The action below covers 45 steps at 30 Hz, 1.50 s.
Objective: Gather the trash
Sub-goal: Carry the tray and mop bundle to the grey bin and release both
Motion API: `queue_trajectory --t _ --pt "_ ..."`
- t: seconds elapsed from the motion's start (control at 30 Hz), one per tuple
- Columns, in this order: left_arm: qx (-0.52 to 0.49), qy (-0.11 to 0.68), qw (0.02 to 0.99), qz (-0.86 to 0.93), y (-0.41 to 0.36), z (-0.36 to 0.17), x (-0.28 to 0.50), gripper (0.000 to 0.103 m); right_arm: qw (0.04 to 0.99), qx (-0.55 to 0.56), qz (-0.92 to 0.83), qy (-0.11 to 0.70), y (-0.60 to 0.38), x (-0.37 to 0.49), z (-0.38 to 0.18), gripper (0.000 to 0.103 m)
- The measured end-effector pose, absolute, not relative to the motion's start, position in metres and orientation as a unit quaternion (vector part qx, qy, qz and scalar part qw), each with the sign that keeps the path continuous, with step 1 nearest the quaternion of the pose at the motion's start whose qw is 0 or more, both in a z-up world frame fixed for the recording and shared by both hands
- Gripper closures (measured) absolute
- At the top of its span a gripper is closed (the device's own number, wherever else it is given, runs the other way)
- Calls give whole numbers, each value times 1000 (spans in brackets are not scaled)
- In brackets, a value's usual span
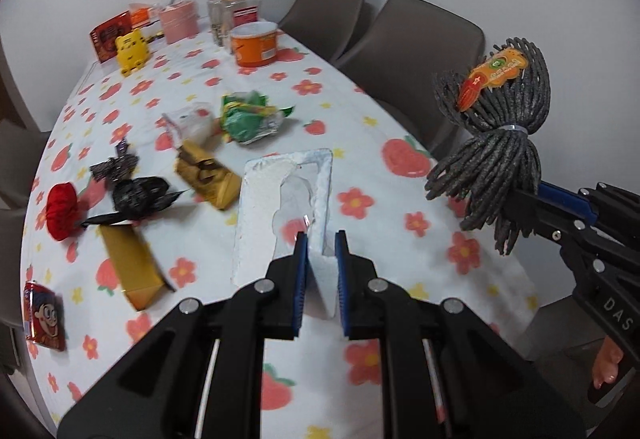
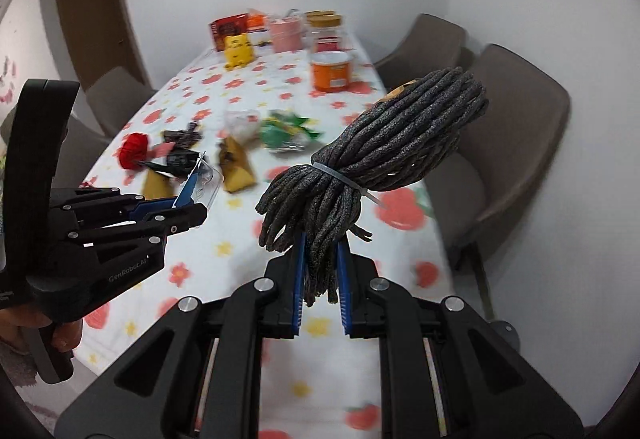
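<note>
My left gripper (image 1: 322,239) pinches the near edge of a shallow clear plastic tray (image 1: 286,199), white-frosted inside, held over the flower-print tablecloth (image 1: 360,143). My right gripper (image 2: 322,255) clamps a bundle of grey speckled cords (image 2: 384,151), zip-tied at the waist, above the table. Crumpled green wrapper (image 1: 248,117), gold cartons (image 1: 208,175) and black foil (image 1: 138,191) lie beyond; the orange tub (image 1: 255,44) stands open.
</note>
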<state>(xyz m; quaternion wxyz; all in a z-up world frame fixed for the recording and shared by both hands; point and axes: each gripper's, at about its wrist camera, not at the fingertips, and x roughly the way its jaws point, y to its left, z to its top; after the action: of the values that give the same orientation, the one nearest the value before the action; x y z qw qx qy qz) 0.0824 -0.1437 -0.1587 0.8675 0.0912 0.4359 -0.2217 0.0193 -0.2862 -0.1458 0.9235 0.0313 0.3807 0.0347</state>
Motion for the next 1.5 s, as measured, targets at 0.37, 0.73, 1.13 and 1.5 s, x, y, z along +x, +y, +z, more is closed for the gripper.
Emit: queue_trajectory --t 0.37,0.73,1.13,1.5 --pt "126 438 826 -333 -361 -171 17 89 913 78 -78 393 -486 -77 -161 90" --pt "200 460 748 -435 -533 -217 -33 89 871 158 -196 421 -620 -152 -220 90" --pt "249 523 679 -451 -656 -387 -22 89 814 195 -228 497 -710 -128 -380 89" --pt "323 550 637 -433 -705 -536 21 89 789 198 -199 546 -742 -78 -544 88"
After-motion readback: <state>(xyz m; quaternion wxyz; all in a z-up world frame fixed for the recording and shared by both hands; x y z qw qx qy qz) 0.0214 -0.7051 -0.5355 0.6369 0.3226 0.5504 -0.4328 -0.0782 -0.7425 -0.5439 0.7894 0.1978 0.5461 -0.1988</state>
